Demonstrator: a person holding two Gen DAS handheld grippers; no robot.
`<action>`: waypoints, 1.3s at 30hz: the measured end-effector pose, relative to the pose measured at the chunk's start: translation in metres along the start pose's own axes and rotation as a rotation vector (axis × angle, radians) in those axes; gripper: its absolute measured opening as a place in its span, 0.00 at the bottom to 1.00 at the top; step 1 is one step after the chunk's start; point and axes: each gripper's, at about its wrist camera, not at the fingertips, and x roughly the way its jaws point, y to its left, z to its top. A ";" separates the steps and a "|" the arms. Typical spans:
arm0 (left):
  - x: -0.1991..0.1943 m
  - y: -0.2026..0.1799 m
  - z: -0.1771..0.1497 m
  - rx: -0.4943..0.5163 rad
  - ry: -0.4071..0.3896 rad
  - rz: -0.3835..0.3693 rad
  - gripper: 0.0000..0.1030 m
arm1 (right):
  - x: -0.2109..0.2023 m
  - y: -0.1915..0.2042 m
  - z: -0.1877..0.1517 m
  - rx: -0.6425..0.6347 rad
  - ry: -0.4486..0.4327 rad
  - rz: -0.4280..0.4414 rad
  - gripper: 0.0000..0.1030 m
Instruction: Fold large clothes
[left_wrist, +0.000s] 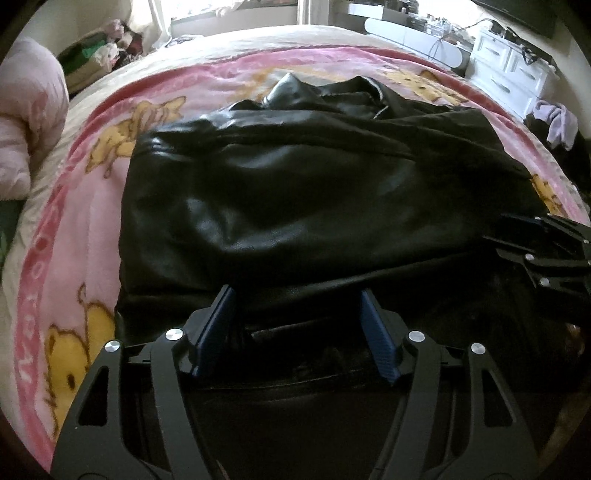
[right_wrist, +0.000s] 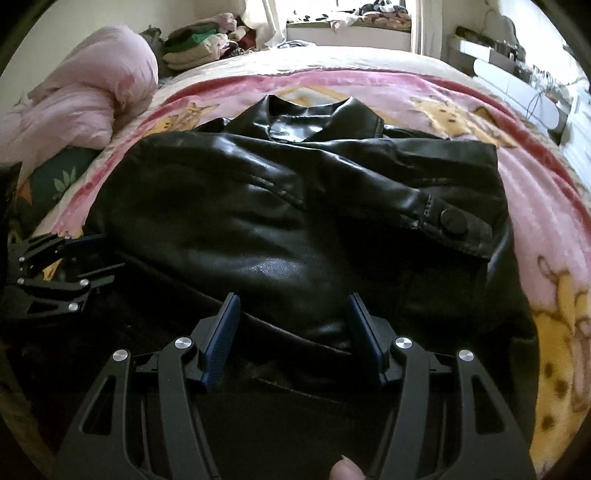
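Centrally, a black leather jacket (right_wrist: 280, 221) is laid flat on a pink cartoon-print blanket (right_wrist: 517, 177) spread over a bed. Its collar (right_wrist: 306, 122) is turned toward the far side of the bed, toward the window; its hem lies nearest the cameras. The long axis is thus run from the near edge to the far edge. One sleeve is folded across the body, its buttoned cuff (right_wrist: 454, 225) ended toward the right side of the right wrist view.

The left gripper (left_wrist: 295, 295) is held over the near hem, blue pads (left_wrist: 216, 328) spread apart; no fabric is seen pinched between them, though the hem lies just below. The right gripper (right_wrist: 291, 299) is likewise held with jaws apart above the hem edge, nothing clamped. Each gripper is seen at the margin of the other's view, side by side.

A fingertip (right_wrist: 345, 469) is noted at the bottom of the right wrist view. A pink bundled quilt (right_wrist: 85, 96) is piled at the left of the bed. White drawers (left_wrist: 509, 70) are seen beyond the right edge.
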 end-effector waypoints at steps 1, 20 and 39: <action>-0.001 0.000 0.000 0.002 -0.001 -0.003 0.62 | -0.001 -0.001 0.000 0.004 -0.001 0.006 0.56; -0.030 0.001 0.005 -0.021 -0.068 0.031 0.91 | -0.034 0.002 0.003 0.032 -0.094 0.031 0.85; -0.067 0.013 0.006 -0.097 -0.149 0.043 0.91 | -0.081 -0.002 0.000 0.075 -0.235 0.057 0.94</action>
